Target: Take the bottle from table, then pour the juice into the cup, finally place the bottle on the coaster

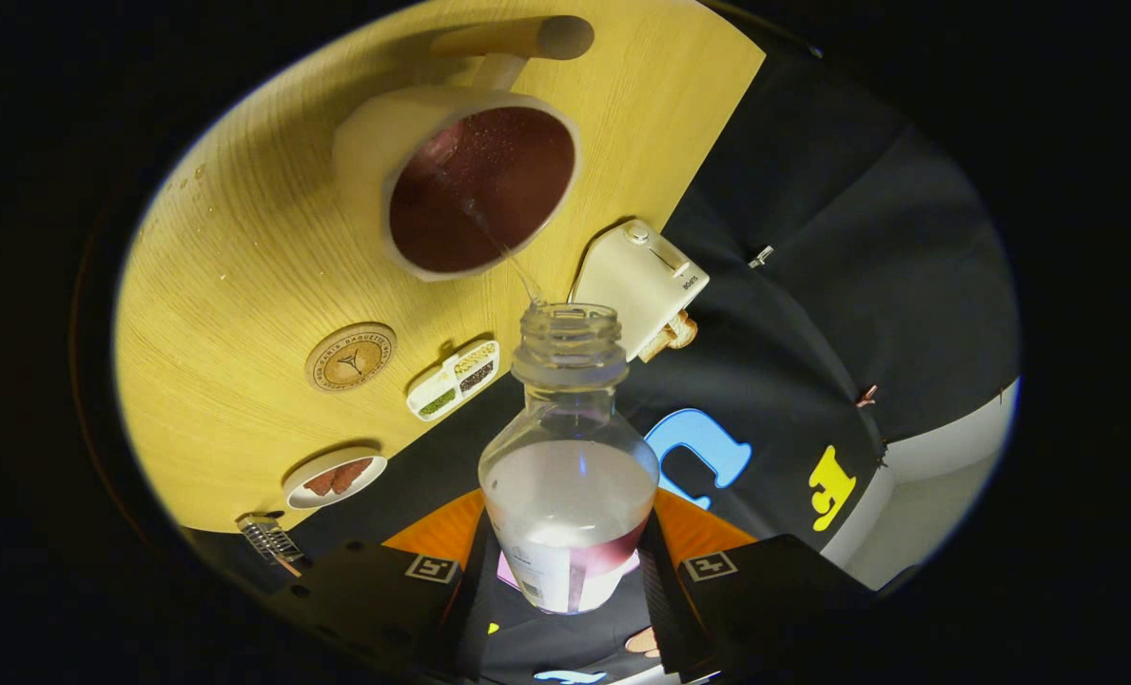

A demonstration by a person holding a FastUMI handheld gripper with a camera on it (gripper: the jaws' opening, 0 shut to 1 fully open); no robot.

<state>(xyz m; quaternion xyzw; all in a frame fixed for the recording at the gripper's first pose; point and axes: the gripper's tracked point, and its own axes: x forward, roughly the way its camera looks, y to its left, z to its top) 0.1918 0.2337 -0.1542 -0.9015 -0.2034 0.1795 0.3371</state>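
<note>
We see our gripper (568, 571) clenched on the bottle (568, 476), a finger pressing each side of its lower body, so the base and much of the label are hidden between the fingers. The bottle is uncapped and tipped toward the cup (460, 181), its open mouth just short of the cup's rim; a thin stream of juice (503, 249) runs from the mouth into the cup, faint and hard to follow. A little reddish juice pools low in the bottle. The cup holds dark red juice, and its handle is partly cut off behind it. On the wooden table (242, 285), the round coaster (350, 357) lies bare near the cup. Beside it sit a small compartment tray (453, 381), a white toaster-like appliance (641, 283), and a plate (335, 478) whose contents we cannot identify.
</note>
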